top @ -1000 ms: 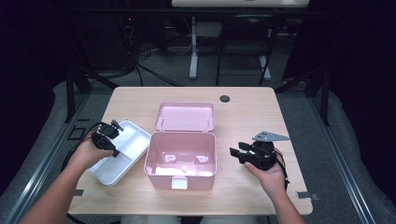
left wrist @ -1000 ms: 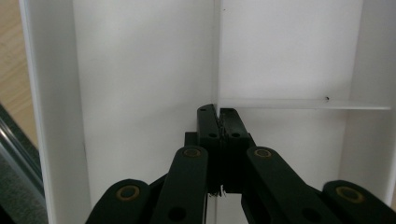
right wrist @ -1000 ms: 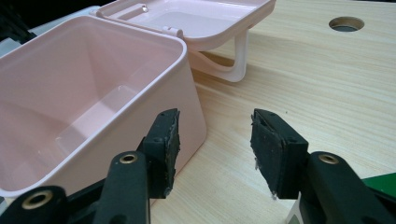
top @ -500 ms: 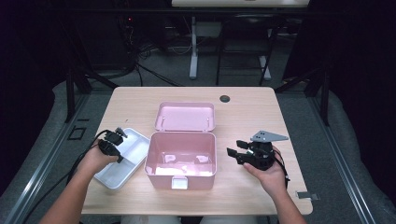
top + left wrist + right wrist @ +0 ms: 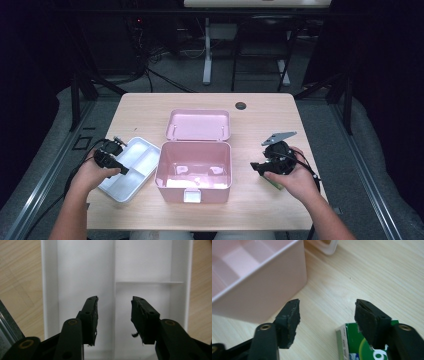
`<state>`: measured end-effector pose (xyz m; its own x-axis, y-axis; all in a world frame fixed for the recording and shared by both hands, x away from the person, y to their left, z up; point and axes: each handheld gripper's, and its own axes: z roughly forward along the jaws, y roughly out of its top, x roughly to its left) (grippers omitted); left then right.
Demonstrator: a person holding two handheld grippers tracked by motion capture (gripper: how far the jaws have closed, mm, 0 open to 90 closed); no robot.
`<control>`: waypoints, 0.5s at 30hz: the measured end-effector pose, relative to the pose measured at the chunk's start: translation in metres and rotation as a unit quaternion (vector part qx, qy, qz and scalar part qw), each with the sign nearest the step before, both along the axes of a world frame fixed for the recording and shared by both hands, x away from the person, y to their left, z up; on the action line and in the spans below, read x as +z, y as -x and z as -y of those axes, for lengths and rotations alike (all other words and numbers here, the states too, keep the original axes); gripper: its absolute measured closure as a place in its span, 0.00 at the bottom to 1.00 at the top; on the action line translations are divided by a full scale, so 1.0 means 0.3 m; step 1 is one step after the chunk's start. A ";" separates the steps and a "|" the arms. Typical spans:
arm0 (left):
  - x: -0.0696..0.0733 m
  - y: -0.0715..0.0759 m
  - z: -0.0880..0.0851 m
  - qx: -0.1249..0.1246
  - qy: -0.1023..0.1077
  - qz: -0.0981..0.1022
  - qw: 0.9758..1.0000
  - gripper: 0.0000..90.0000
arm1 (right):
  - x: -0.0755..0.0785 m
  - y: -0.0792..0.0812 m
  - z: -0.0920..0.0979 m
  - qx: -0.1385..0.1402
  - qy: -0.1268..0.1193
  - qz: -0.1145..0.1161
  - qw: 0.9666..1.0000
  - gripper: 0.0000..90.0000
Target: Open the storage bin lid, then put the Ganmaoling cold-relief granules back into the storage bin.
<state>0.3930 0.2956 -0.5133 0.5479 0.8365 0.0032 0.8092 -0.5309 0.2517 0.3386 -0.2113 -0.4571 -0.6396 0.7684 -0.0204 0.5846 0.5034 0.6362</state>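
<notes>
White divided tray [image 5: 131, 167] lies flat on the wooden table [image 5: 260, 120], just left of the open pink storage box [image 5: 194, 170] and touching or nearly touching its side; it looks like the box's lift-out insert, parked there so the box's interior is free. The left gripper [image 5: 114, 307] hangs directly over the tray, its jaws having just been opening: they now stand spread with nothing between them, straddling the ridge [image 5: 114, 270] that splits the long compartment from the two shorter ones, which suggests the tray has been let go rather than being picked up. The box's lid [image 5: 198, 125] lies behind the box, leaving the top unobstructed. On the other side, the right gripper [image 5: 327, 315] hovers low over the table beside the box wall [image 5: 262, 297], its jaws also having just been opening and holding nothing; a green carton [image 5: 359, 345] lies just under its right jaw, probably next to be picked up.
</notes>
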 end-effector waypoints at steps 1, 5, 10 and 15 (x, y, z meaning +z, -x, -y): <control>-0.002 0.007 0.004 -0.005 -0.011 -0.001 1.000 0.60 | 0.004 -0.007 -0.002 0.004 0.012 -0.006 1.000 0.38; -0.005 0.018 0.010 -0.004 -0.015 0.008 1.000 0.59 | 0.032 -0.036 0.000 0.012 0.055 -0.022 0.998 0.30; 0.021 0.029 0.006 -0.006 0.011 0.015 1.000 0.57 | 0.066 -0.072 0.014 0.017 0.090 -0.059 0.994 0.21; 0.036 0.036 -0.002 -0.011 0.032 0.010 0.999 0.57 | 0.056 -0.103 0.023 0.033 0.149 -0.100 0.983 0.15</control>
<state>0.3823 0.2961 -0.5024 0.5659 0.8236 -0.0385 0.7925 -0.5304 0.3011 0.3695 -0.2183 -0.4403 -0.7016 0.7045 -0.1068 0.6433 0.6907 0.3302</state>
